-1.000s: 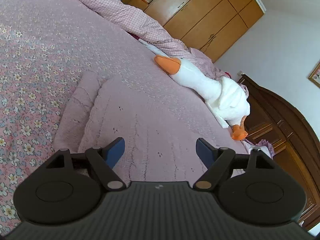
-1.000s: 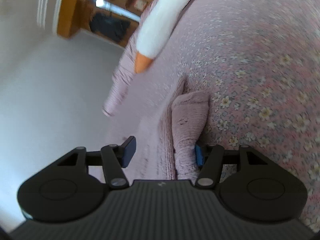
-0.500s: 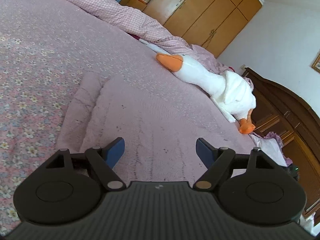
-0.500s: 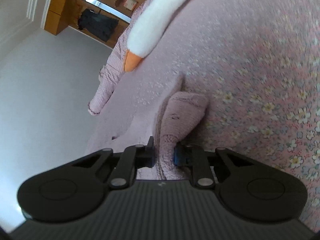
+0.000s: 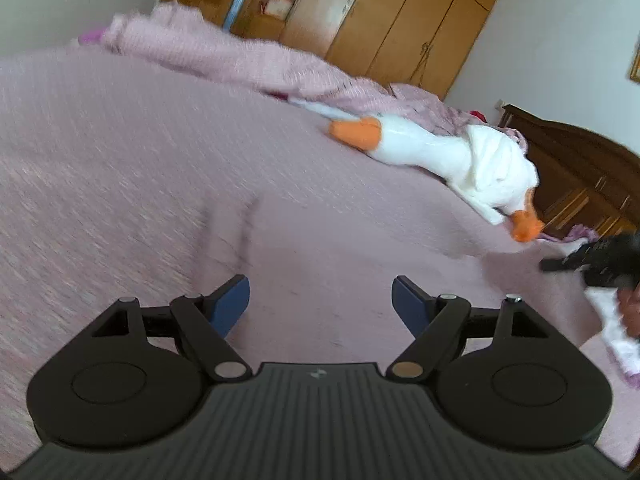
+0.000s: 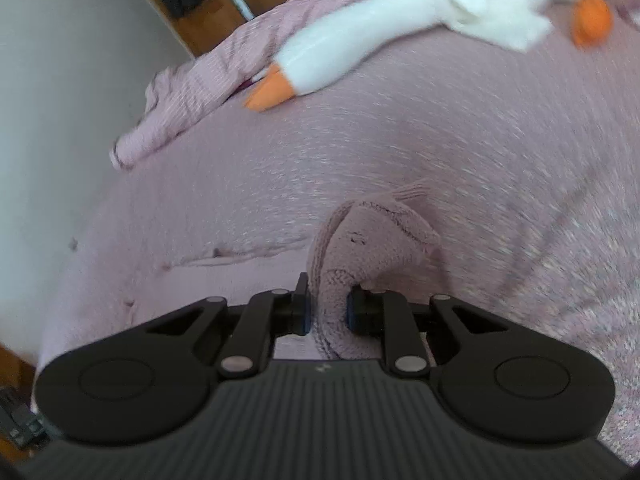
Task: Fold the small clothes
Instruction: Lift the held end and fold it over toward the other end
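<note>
A small pale pink knitted garment [image 5: 320, 264] lies flat on the pink floral bedspread [image 5: 100, 168]. My left gripper [image 5: 321, 304] hovers over its near part, open, with nothing between the blue pads. In the right wrist view my right gripper [image 6: 327, 312] is shut on a bunched sleeve or edge of the same knitted garment [image 6: 372, 240], which rises in a lifted fold ahead of the fingers. The other gripper shows as a dark blur [image 5: 600, 260] at the right edge of the left wrist view, with a hand behind it.
A white plush goose [image 5: 448, 156] with orange beak and feet lies across the bed beyond the garment. A rumpled pink checked quilt [image 5: 240, 56] runs along the far side. Wooden wardrobes [image 5: 400, 20] and a dark headboard [image 5: 580, 168] stand behind.
My right gripper went from open around the garment's edge to shut on it and has lifted and swung it. The left gripper stayed open and tilted up; both views are now motion-blurred.
</note>
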Available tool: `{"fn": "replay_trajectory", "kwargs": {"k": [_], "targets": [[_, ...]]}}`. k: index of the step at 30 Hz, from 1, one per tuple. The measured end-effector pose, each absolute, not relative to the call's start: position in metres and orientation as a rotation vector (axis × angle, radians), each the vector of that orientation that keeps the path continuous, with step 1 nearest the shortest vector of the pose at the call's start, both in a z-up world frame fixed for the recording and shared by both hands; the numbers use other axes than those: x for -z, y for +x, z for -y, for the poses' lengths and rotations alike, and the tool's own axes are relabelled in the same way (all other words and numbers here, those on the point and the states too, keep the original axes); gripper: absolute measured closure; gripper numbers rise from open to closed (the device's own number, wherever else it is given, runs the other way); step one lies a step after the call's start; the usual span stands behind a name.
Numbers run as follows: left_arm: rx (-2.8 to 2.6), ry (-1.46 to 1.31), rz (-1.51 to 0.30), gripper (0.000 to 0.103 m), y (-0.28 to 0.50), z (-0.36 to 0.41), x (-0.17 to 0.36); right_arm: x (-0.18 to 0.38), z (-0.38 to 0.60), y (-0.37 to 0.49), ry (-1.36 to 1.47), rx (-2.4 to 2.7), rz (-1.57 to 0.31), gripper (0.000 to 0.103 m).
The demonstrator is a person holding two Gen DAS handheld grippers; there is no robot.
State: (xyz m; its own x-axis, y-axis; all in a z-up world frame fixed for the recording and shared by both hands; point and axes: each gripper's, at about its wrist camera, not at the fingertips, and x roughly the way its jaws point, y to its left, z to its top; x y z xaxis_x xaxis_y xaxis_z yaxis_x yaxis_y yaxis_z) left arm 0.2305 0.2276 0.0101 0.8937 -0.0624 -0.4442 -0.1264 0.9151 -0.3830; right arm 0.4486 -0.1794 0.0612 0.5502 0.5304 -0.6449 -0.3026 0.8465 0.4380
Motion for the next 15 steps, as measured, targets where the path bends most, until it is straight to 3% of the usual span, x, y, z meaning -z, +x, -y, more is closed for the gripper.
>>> {"fn": "replay_trajectory", "kwargs": {"k": [9, 15], "targets": [[-0.042, -0.410, -0.477, 0.020, 0.224, -0.273, -0.026, -0.092, 0.049, 0.424, 0.161, -0.568, -0.855, 0.084], [-0.052, -0.455, -0.488, 0.020, 0.221, -0.290, -0.030, -0.068, -0.046, 0.403, 0.120, -0.685, -0.882, 0.084]]}}
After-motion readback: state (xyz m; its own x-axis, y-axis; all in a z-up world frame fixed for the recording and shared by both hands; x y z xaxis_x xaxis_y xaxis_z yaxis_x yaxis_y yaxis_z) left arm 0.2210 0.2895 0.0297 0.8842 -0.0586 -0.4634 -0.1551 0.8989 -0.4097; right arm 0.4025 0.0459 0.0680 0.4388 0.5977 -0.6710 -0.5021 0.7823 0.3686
